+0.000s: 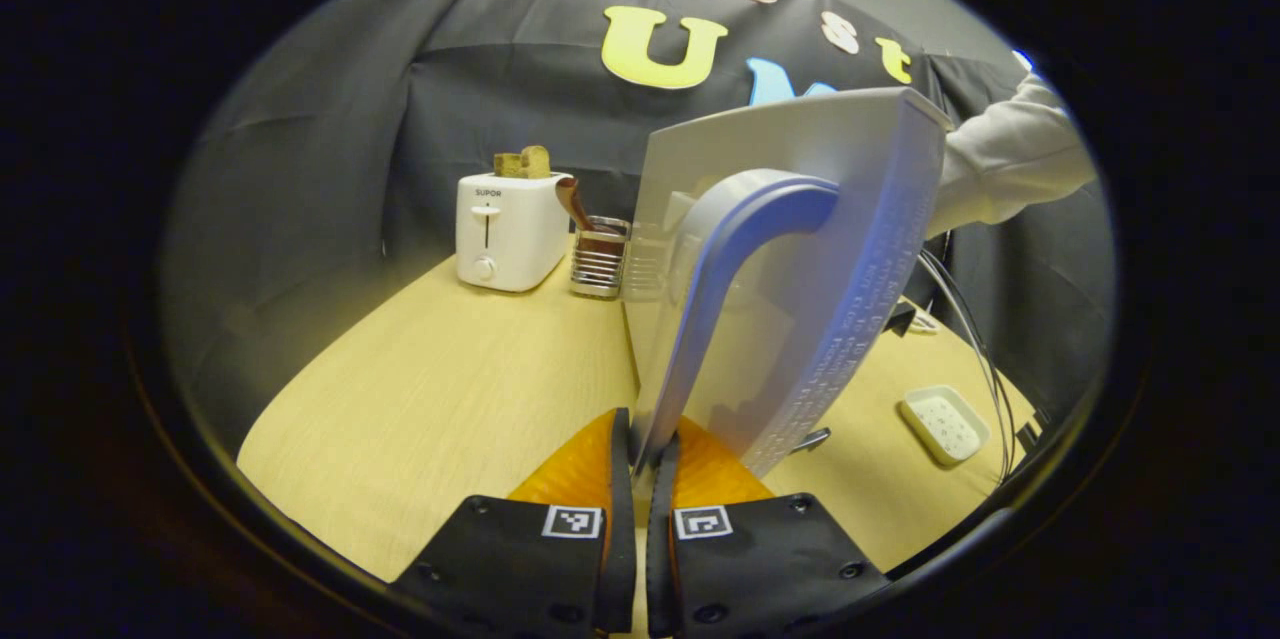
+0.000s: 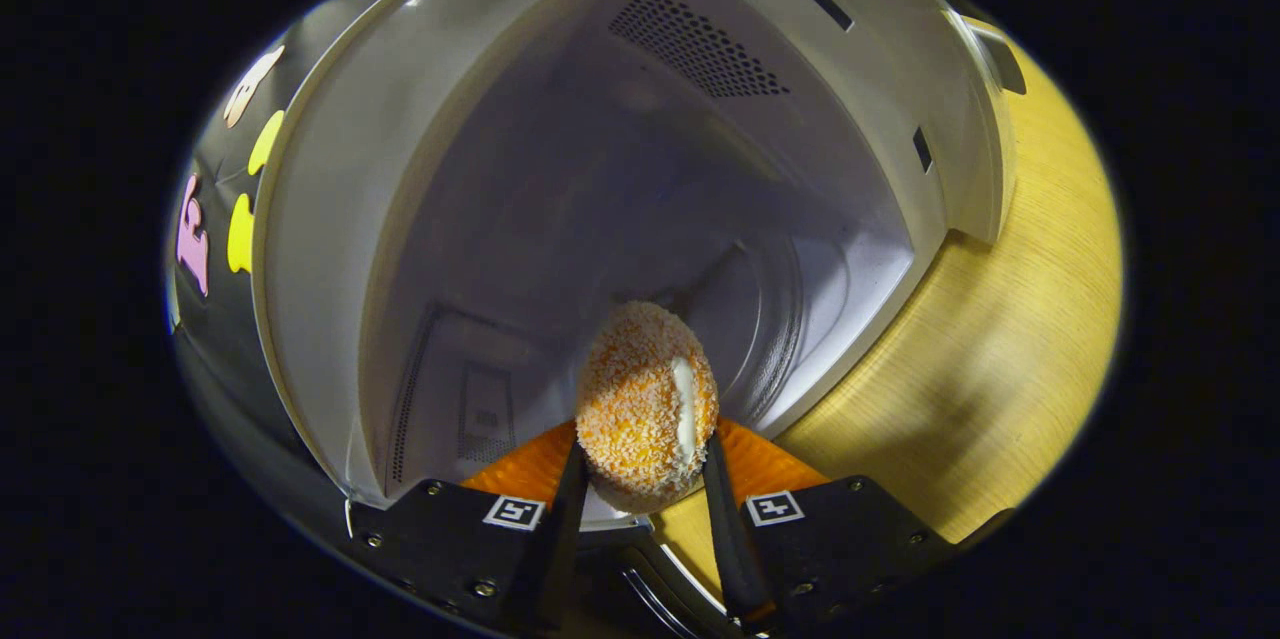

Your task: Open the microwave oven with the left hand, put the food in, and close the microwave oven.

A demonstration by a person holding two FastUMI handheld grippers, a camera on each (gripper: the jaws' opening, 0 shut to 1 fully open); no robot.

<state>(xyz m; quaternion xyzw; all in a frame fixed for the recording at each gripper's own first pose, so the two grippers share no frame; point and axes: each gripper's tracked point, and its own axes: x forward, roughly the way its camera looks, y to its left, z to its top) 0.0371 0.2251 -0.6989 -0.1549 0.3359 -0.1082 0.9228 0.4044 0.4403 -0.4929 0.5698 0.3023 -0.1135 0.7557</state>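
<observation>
The right gripper (image 2: 640,479) grasps a crumbed croquette (image 2: 645,406), probably long axis into the microwave cavity (image 2: 560,219). The left gripper (image 1: 640,464) clenches the open door's handle (image 1: 730,289).

My left gripper (image 1: 641,459) has two black bodies at six o'clock in the left gripper view, each bearing a small square black-and-white marker and round screws along its edges. My right gripper (image 2: 640,479) is built alike in the right gripper view: black plates, one square marker apiece, bright screw heads. At two o'clock in the left gripper view, my pale grey sleeve (image 1: 1010,154) shows, loose and creased.
</observation>
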